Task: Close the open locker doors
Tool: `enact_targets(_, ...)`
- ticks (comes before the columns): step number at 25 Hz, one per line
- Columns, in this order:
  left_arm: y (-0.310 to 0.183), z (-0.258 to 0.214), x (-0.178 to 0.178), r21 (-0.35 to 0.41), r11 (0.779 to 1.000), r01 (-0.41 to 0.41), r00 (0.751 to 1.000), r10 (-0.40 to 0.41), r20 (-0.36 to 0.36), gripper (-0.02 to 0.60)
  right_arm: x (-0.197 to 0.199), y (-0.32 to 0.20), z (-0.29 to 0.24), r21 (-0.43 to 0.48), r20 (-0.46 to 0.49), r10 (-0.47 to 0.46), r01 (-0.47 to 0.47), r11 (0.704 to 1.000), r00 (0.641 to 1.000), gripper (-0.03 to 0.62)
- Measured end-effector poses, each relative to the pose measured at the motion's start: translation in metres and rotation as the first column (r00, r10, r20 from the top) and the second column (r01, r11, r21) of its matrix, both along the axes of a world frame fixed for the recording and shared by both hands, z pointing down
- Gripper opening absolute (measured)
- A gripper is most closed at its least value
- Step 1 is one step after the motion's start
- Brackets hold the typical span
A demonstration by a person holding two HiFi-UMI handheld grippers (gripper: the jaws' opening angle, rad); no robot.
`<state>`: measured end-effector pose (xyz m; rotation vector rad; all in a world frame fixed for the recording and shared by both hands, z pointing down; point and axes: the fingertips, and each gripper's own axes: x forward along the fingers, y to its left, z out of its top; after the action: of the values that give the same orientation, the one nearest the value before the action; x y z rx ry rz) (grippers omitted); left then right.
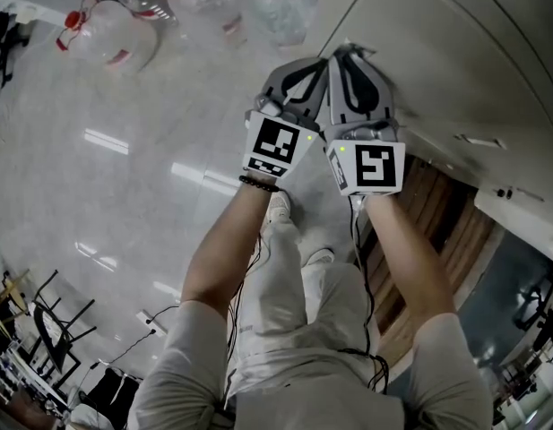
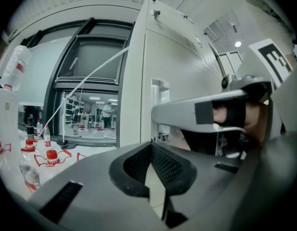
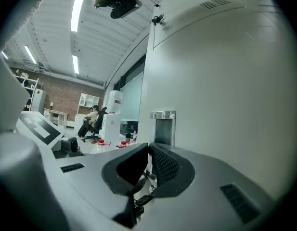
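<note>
The left gripper (image 2: 150,146) has its jaws pressed together on nothing, and the right gripper (image 3: 148,147) beside it also shows its tips meeting with nothing between. In the head view both forearms reach straight out and close together, the grippers pointing toward 12 o'clock, side by side and nearly touching. A dark beaded bracelet (image 1: 258,184) circles the left wrist. The pale locker door (image 3: 220,81) fills the view ahead of the right gripper, its recessed metal handle (image 3: 163,126) just above the jaw tips. The left gripper faces the door's vertical edge (image 2: 143,81); whether either tip touches the door I cannot tell. Each marker cube (image 1: 276,146) bears a black-and-white square pattern. The water bottles (image 1: 110,34) at 11 o'clock carry red labels too small to read. From 7 to 10 o'clock the glossy floor (image 1: 124,177) lies open, with chairs (image 1: 43,325) at 8 o'clock; the lockers close off 1 to 3 o'clock.
</note>
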<state>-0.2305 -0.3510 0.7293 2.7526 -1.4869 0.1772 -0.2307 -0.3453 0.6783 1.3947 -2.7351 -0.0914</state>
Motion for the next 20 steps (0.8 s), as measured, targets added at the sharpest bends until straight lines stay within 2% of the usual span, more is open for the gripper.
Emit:
enact_targets(11, -0.006, -0.001, 0.003, 0.011, 0.999, -0.044, 0.998, 0.043, 0.045, 0.005, 0.000, -0.006, -0.003, -0.005, -0.001, 0.043, -0.043, 0.999, 0.999, 0.034)
enact_targets(14, -0.006, -0.001, 0.002, 0.013, 0.999, -0.038, 0.996, 0.037, 0.080, 0.005, 0.005, -0.007, -0.005, -0.022, -0.012, 0.103, -0.104, 0.994, 0.995, 0.041)
enact_targets(15, -0.007, -0.001, 0.002, 0.007, 0.999, -0.036, 0.996, 0.035, 0.085, 0.003, 0.011, -0.003, -0.002, -0.040, -0.017, 0.128, -0.128, 0.991, 0.992, 0.010)
enact_targets(18, -0.006, -0.001, 0.000, -0.006, 1.000, -0.031, 0.994, 0.031, 0.105, 0.003, 0.029, 0.026, 0.006, -0.094, -0.036, 0.137, -0.140, 0.986, 0.990, 0.011)
enact_targets(20, -0.004, -0.006, -0.004, -0.011, 1.000, -0.019, 0.990, 0.021, 0.142, 0.003, 0.045, 0.054, -0.010, -0.093, 0.003, 0.132, -0.132, 0.987, 0.991, 0.011)
